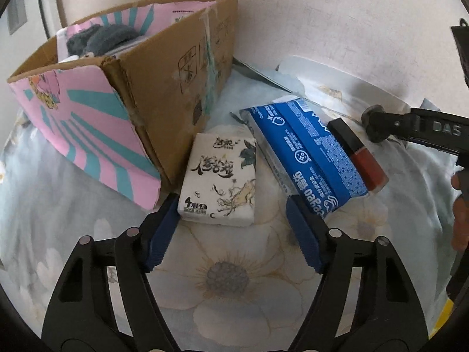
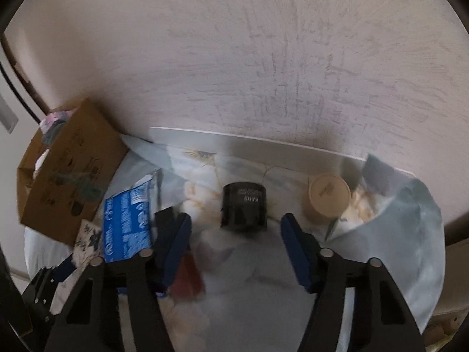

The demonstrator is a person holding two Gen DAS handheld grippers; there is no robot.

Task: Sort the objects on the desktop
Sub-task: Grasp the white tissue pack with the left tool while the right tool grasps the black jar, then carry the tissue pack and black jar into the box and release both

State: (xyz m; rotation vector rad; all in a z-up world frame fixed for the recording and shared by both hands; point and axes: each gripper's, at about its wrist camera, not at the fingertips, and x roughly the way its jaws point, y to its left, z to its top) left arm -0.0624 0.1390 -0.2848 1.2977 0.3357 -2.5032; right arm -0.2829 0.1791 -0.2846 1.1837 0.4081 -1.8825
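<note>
I am looking into the cardboard box (image 1: 164, 88) at the left of the flowered cloth (image 1: 228, 278), and it is already holding some soft grey items, so I am judging that part of the sorting is done. Plenty is still waiting outside it: a small white tissue pack (image 1: 219, 179), a long blue pack (image 1: 304, 158), a red lip-gloss tube (image 1: 359, 158) leaning against that blue pack, a black jar (image 2: 244, 206) and a tan cup (image 2: 326, 199) back near the wall.

My left claw (image 1: 233, 217) is standing open with nothing gripped. The tissue pack is lying just ahead of it, its near-left corner at or almost at the tip of the left finger, while the right finger is sitting by the near end of the blue pack. The tissue pack is only partly between the jaws, I think, so I am expecting to push in further before squeezing.

My right claw (image 2: 236, 234) is also open and empty. The black jar is sitting just beyond its fingertips, roughly centred between them, not yet inside the gap. The red tube is showing as a blur close beside its left finger; this view is smeared, so I cannot tell if they are touching.
</note>
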